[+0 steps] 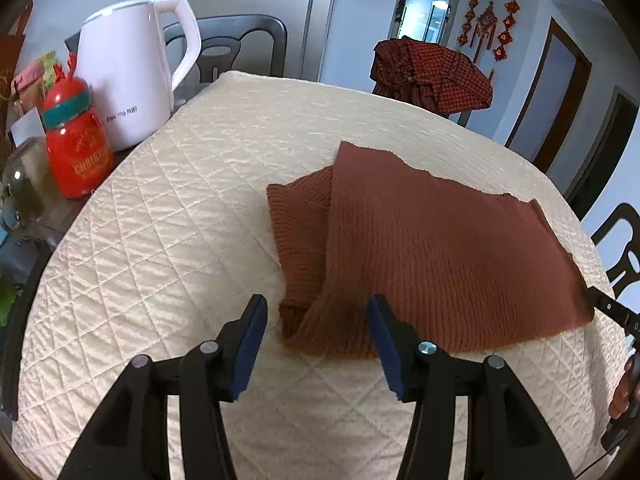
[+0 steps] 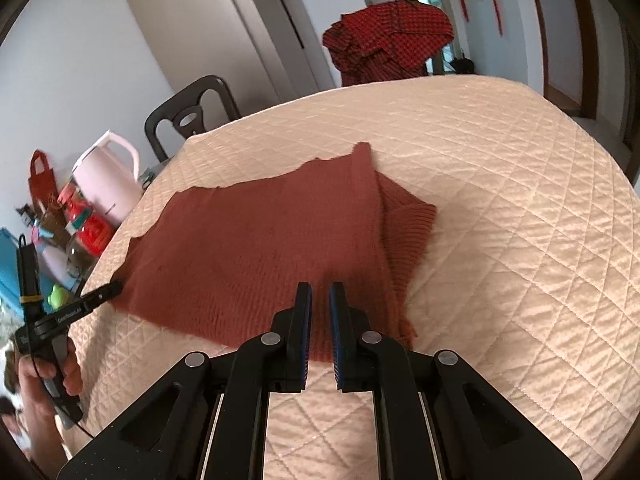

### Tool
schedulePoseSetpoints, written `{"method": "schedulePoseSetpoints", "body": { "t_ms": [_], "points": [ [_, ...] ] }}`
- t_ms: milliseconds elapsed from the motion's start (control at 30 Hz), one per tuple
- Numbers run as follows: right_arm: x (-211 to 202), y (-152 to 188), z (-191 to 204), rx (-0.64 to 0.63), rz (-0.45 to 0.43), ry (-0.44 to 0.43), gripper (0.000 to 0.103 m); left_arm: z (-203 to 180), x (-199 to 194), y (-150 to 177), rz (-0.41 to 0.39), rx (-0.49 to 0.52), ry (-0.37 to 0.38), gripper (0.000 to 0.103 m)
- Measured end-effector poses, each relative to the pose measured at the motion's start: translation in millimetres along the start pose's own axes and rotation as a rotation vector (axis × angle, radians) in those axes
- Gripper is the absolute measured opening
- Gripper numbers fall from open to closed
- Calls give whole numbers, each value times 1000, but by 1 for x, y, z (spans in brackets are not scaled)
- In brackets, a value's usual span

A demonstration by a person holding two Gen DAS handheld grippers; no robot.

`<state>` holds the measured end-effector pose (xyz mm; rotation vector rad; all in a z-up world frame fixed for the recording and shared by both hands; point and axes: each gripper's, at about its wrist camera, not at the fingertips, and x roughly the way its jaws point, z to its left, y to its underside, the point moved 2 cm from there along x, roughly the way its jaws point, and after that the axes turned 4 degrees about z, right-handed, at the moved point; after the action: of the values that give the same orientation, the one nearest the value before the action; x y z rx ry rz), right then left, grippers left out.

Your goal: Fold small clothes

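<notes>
Left wrist view: the left claw [image 1: 318, 306] stands released, its jaws apart over the near corner of the rust-brown knit sweater [image 1: 432, 248] lying folded on the quilted desk [image 1: 180, 208].

Right wrist view: the right claw [image 2: 320, 294] is clenched, jaws nearly together with nothing gripped, above the sweater's near edge.

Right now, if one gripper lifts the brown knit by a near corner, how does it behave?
Likely floppy: the brown knit lies flat in soft folded layers, so a lifted corner would probably sag and the fold could open. Probably light, being thin against the quilted cover. The ribbed weave and quilting look grippy, so a push would likely bunch it rather than slide it.
</notes>
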<state>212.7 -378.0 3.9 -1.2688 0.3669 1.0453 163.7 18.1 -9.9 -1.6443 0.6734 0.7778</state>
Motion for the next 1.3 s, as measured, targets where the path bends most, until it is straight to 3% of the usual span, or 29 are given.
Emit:
{"method": "schedulePoseSetpoints", "body": {
  "t_ms": [167,267,400,667,767,900,1300],
  "points": [
    [7,5,3,-4,23,5,9,-3,-3,3,-12,22,-14,57],
    [12,6,6,-26,39,9,15,-2,6,9,23,22,-29,57],
    [13,8,5,-22,47,23,15,-2,5,10,29,23,-33,57],
    [16,-14,7,-39,-15,72,16,-22,-4,-15,-46,80,-32,57],
    [27,-18,-3,-8,2,102,16,-25,7,-21,-51,92,-34,57],
    [28,-16,-12,22,1,85,16,-20,26,-18,2,81,-41,58],
    [8,-11,29,-85,-23,30,16,-6,11,-7,-13,44,-37,60]
  ]
}}
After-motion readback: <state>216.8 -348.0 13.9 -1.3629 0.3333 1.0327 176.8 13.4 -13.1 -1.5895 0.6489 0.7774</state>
